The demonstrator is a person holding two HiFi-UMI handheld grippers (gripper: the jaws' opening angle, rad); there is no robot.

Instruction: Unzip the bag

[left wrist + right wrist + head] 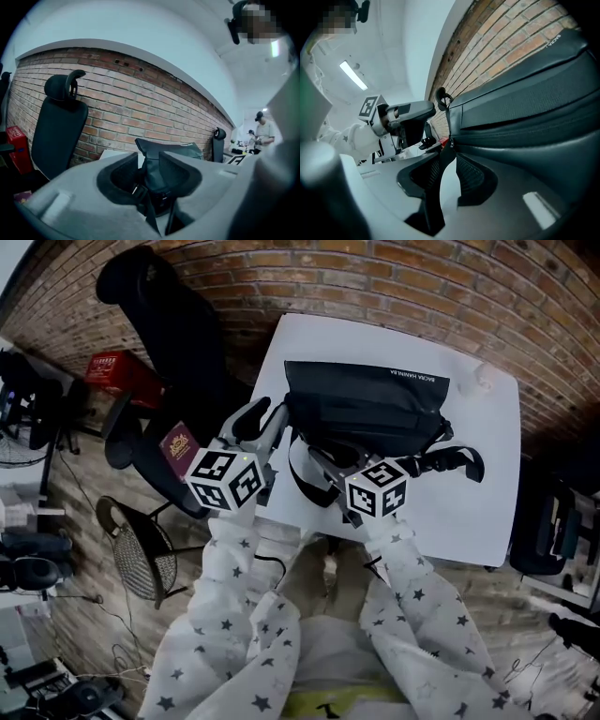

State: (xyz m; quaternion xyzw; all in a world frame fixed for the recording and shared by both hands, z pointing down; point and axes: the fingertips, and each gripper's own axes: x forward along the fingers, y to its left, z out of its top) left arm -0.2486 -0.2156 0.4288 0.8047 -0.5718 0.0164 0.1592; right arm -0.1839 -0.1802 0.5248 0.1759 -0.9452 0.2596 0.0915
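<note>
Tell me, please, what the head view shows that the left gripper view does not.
Only the head view: the right tool and the star-printed sleeves. Only the left gripper view: a distant person standing at the far right. Both: the black bag, the brick wall and the tall black office chair.

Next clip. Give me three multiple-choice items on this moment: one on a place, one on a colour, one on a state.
1. The bag lies on: A the floor; B the white table; C the office chair.
2. The bag is: A red; B black; C white.
3. The right gripper has its jaws: A apart; B pressed together; C out of view.
B: the head view shows it on the table. B: its fabric is black. A: a gap shows beside the strap between them.
</note>
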